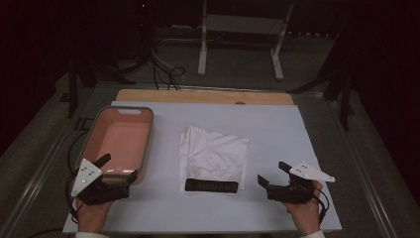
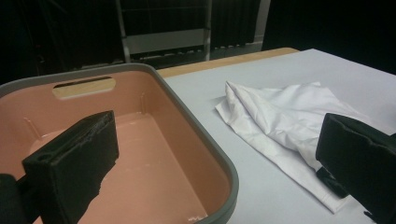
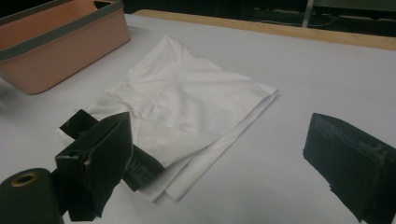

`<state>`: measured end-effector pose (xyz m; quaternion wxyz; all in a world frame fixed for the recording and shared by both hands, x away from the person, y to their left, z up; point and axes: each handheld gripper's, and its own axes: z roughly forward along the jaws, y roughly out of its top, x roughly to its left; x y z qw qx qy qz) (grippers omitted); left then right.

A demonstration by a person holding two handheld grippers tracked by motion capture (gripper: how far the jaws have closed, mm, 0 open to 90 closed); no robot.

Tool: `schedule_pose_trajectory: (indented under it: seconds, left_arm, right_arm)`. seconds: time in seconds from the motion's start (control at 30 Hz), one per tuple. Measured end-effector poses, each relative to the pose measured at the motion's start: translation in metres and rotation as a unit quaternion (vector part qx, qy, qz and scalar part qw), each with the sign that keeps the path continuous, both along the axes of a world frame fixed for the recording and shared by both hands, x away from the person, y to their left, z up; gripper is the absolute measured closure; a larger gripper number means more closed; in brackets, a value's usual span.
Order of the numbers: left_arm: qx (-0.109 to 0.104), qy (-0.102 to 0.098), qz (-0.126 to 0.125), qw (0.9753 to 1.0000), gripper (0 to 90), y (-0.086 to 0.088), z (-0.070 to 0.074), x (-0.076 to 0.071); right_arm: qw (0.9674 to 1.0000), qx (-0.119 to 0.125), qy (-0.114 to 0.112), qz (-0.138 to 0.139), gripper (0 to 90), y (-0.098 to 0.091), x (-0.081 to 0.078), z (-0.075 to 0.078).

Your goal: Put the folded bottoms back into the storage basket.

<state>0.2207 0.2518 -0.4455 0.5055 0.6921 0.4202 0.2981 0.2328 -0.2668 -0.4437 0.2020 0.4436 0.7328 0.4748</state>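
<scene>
A folded white garment (image 1: 213,152) with a black waistband (image 1: 211,186) along its near edge lies in the middle of the white table. An empty pink tub (image 1: 118,144) with a grey rim stands at the left. My left gripper (image 1: 119,168) is open, held low over the tub's near right corner. In the left gripper view the tub (image 2: 154,154) lies between the jaws and the garment (image 2: 285,116) is at the right. My right gripper (image 1: 271,174) is open, right of the waistband and apart from it. In the right gripper view the garment (image 3: 187,102) lies ahead, its waistband (image 3: 140,170) behind the left jaw.
The white table cover (image 1: 277,124) leaves a wooden strip (image 1: 203,96) bare at the far edge. Beyond the table stand a white metal frame (image 1: 237,44) and loose cables (image 1: 168,74) on the dark floor. A hand (image 1: 304,213) holds each gripper at the near edge.
</scene>
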Motion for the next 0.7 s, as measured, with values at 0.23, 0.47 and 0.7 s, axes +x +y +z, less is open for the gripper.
schedule_pose_trajectory:
  seconds: [0.23, 0.47, 0.7]
  left_arm:
    - [0.003, -0.002, 0.0, 1.0, 0.2, -0.001, 0.0, 0.0]
    - [0.007, -0.004, 0.002, 1.0, 0.1, -0.001, 0.0, -0.001]
    - [0.011, -0.004, 0.002, 0.9999, 0.2, -0.002, 0.0, 0.0]
  right_arm:
    - [0.9999, -0.003, 0.01, 0.004, 7.9, 0.011, 0.004, -0.003]
    - [0.9997, -0.012, 0.021, 0.01, 7.9, 0.02, 0.008, -0.008]
    - [0.9993, -0.019, 0.029, 0.014, 8.0, 0.029, 0.011, -0.013]
